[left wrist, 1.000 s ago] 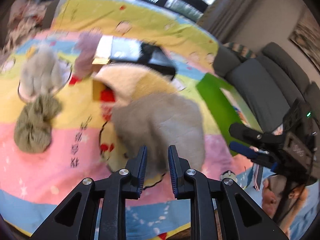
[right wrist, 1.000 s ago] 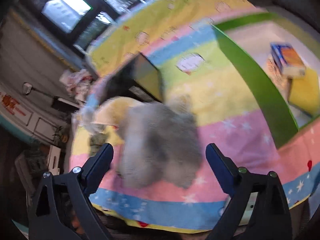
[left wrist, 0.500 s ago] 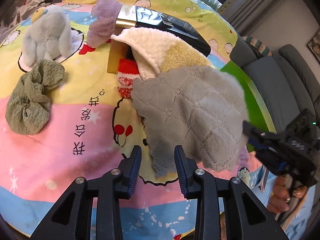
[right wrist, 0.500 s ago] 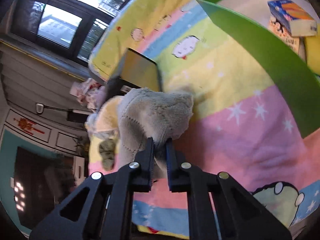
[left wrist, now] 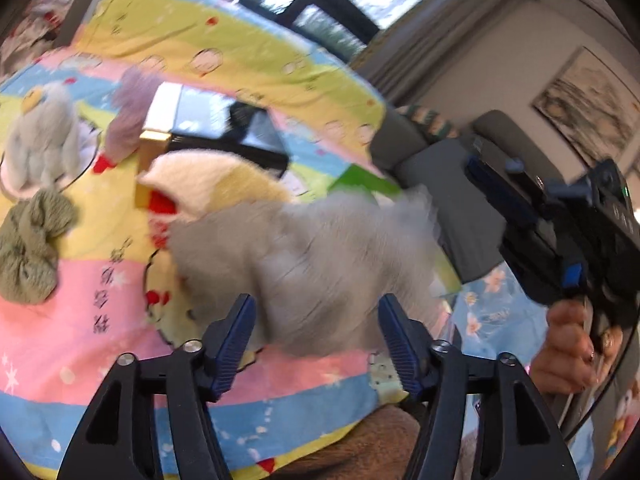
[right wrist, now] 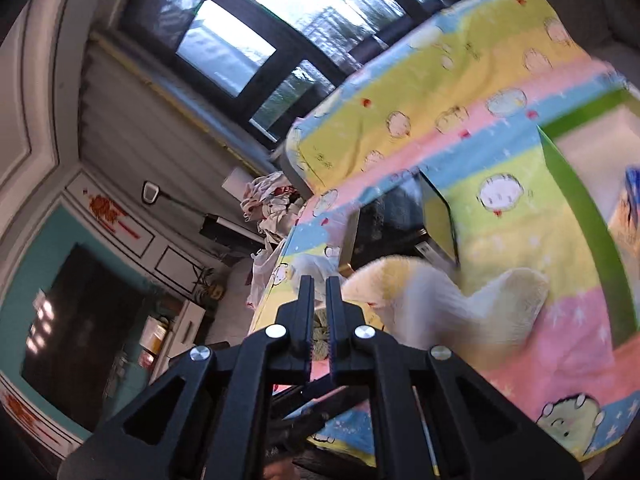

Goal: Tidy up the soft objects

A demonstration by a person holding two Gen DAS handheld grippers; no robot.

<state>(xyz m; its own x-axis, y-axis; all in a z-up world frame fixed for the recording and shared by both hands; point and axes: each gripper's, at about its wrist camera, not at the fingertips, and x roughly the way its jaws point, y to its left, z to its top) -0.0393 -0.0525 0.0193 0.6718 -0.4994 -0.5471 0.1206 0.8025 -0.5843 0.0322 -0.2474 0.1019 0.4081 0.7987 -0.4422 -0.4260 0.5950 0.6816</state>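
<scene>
**mossy_k:** So, how do I do this handover right? The grey cloth (left wrist: 320,256) hangs blurred over the middle of the desk (left wrist: 80,300), just off the tips of the left gripper (left wrist: 316,328).

**tuftfan:** The left jaws have just been opening. They're apart now, with the cloth's near edge between the tips and neither pad pressing on it. The right gripper (right wrist: 318,300), out at 3 o'clock from the left camera, has its jaws together, and I see a sliver of knit in the slit. I'd say it carries the cloth alone.

**mossy_k:** So lift and go?

**tuftfan:** Probably. A one-corner pinch lets the cloth droop, so get it high enough to clear the yellow fleece (left wrist: 224,184) spilling out of the black-and-gold box (left wrist: 216,128) at 11 o'clock. Keep the left jaws wide and back them off so they don't snag the hem. Go slow, because plush slips.
</scene>
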